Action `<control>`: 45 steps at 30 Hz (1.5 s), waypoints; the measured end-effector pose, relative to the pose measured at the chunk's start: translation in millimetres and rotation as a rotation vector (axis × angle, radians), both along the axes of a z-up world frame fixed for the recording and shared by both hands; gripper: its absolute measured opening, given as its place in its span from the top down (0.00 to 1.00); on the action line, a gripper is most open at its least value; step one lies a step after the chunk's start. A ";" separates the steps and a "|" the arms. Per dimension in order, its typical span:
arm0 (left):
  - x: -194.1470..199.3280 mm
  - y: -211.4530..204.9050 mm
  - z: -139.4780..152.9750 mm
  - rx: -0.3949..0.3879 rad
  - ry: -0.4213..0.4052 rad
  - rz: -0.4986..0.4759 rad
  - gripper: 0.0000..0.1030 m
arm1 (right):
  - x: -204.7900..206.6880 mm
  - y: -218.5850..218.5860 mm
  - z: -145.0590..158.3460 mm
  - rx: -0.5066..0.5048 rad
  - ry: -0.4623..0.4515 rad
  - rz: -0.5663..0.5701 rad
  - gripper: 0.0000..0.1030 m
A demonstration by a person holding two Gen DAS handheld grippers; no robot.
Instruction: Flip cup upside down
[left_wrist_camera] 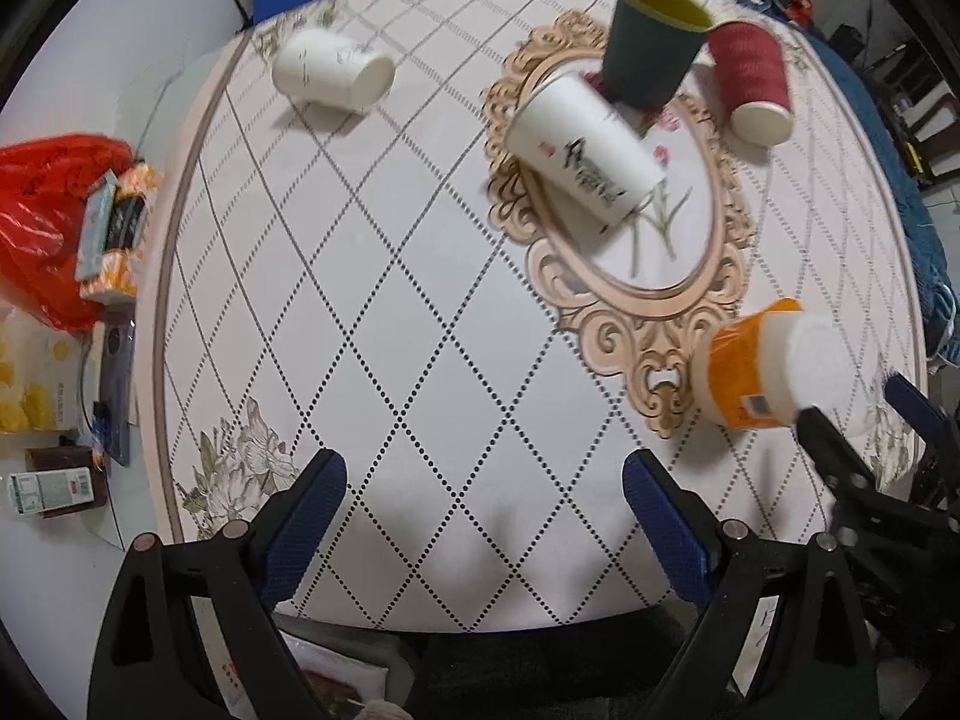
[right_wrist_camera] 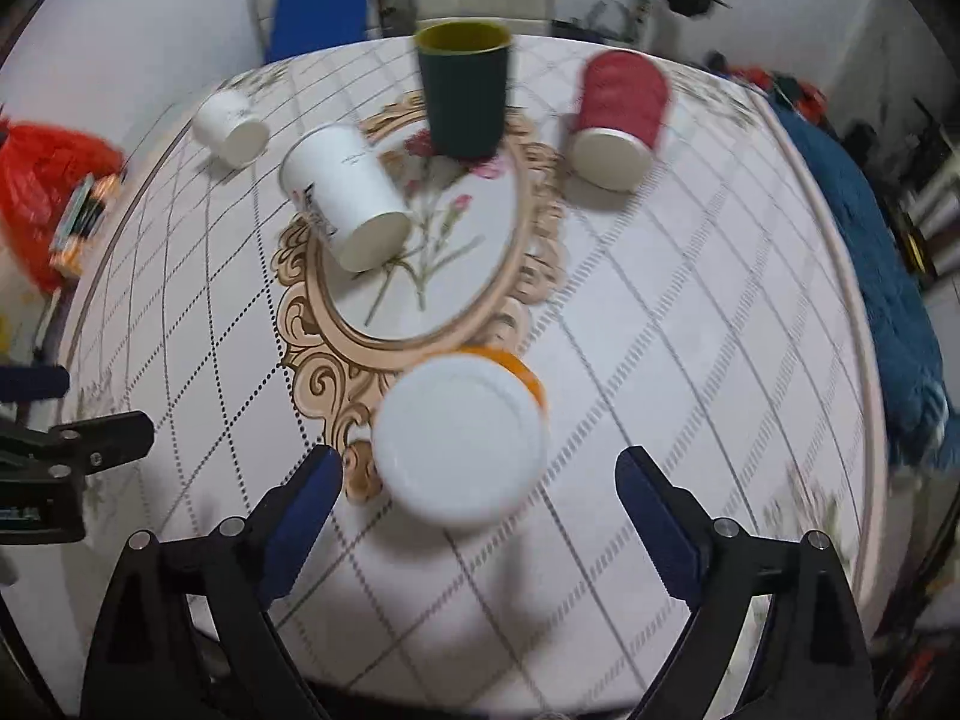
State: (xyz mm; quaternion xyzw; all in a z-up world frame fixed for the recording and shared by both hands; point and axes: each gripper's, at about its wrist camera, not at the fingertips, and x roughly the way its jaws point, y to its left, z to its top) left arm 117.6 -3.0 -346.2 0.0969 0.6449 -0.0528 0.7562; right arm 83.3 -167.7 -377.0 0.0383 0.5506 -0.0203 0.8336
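The orange cup (right_wrist_camera: pixel 462 438) stands inverted just beyond the right gripper (right_wrist_camera: pixel 480 480), whose fingers are spread and empty. Only the left view shows its orange wall (left_wrist_camera: pixel 735 372). The left gripper (left_wrist_camera: pixel 483 486) hovers open over bare table (left_wrist_camera: pixel 420 312). The dark green cup (right_wrist_camera: pixel 465 90) stands upright farther back.

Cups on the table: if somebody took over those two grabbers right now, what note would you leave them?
Left gripper: jaws open, empty, over bare table near its front edge.
Right gripper: jaws open, empty, just before the orange cup.
Orange cup, red cup, printed white cup and small white cup: all look bottom-up, though blur and lens distortion make that uncertain.
Dark green cup: upright, mouth up, at the far end of the oval picture.
Left: probably flip the green cup.
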 end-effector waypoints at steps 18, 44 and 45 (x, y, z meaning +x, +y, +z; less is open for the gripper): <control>-76.7 -37.8 143.8 -0.088 -0.261 -0.020 0.02 | -105.1 -53.8 161.9 -0.065 -0.122 -0.230 0.06; -180.4 -37.7 261.3 -0.088 -0.453 0.022 0.02 | -229.4 -43.6 327.6 -0.086 -0.321 -0.114 0.05; -182.2 -37.1 262.5 -0.088 -0.454 0.023 0.02 | -230.5 -44.6 329.4 -0.088 -0.323 -0.117 0.05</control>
